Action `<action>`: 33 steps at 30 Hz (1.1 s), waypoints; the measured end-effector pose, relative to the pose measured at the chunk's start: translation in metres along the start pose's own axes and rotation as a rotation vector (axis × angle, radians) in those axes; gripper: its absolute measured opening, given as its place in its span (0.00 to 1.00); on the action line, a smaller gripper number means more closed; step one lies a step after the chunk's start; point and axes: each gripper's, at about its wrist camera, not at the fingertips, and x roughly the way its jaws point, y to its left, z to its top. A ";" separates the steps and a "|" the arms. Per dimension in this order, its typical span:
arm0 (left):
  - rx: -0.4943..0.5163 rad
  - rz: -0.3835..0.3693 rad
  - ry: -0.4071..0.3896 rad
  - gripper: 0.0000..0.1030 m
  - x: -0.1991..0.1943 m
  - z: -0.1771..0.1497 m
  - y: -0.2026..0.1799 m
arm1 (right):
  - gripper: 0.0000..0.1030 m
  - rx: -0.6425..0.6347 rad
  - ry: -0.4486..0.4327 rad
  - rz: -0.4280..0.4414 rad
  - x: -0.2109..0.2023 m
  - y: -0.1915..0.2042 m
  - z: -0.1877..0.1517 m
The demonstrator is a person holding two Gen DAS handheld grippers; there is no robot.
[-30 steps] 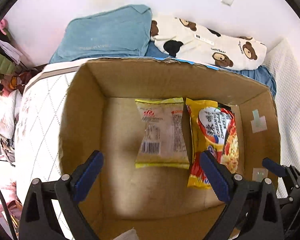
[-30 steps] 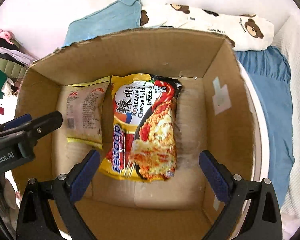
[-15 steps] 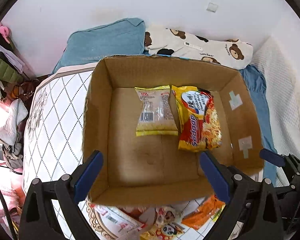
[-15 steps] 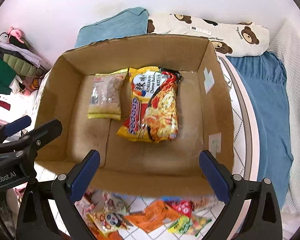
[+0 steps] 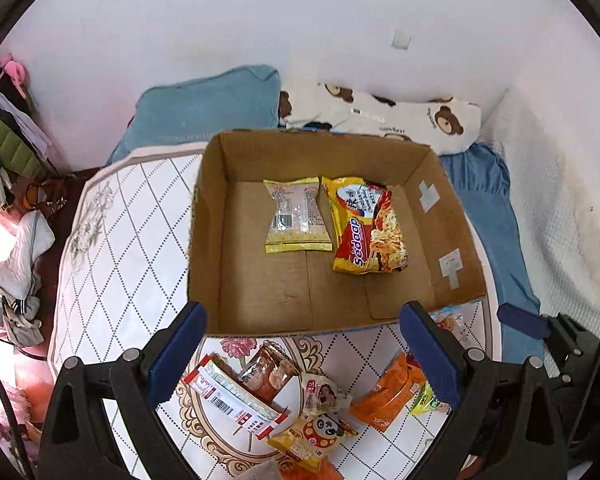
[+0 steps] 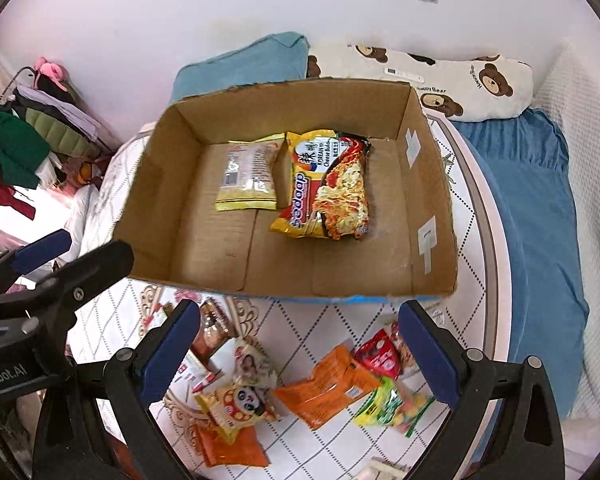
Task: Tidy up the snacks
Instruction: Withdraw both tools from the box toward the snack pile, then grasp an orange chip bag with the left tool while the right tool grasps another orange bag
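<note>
An open cardboard box [image 5: 208, 240] [image 6: 432, 200] stands on a round patterned table [image 5: 116, 248]. Inside lie a pale yellow snack pack [image 5: 296, 216] [image 6: 249, 172] and a yellow-red noodle packet [image 5: 366, 226] [image 6: 328, 188], side by side. Several loose snacks lie on the table in front of the box: an orange pack [image 5: 388, 396] [image 6: 328, 388], a panda pack [image 5: 320, 432] [image 6: 236, 404], a white barcode pack [image 5: 232, 400], a green-yellow candy bag [image 6: 392, 404]. My left gripper [image 5: 304, 352] hangs open above these snacks, holding nothing. My right gripper [image 6: 300, 356] is open too, over the same pile.
The table sits on a bed with a blue sheet [image 6: 532, 216], a blue pillow [image 5: 204, 108] and a bear-print pillow [image 6: 460, 76] against the white wall. Clothes [image 6: 24, 136] pile up at the left. The left gripper's body [image 6: 40, 292] shows at the right wrist view's left edge.
Both grippers have pulled back and up out of the box. The box now looks smaller and the loose snacks in front of it have come into view.
</note>
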 end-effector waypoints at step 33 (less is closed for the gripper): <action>0.728 0.093 0.495 0.65 0.154 -0.289 -0.076 | 0.69 0.329 0.285 0.029 0.085 -0.083 -0.197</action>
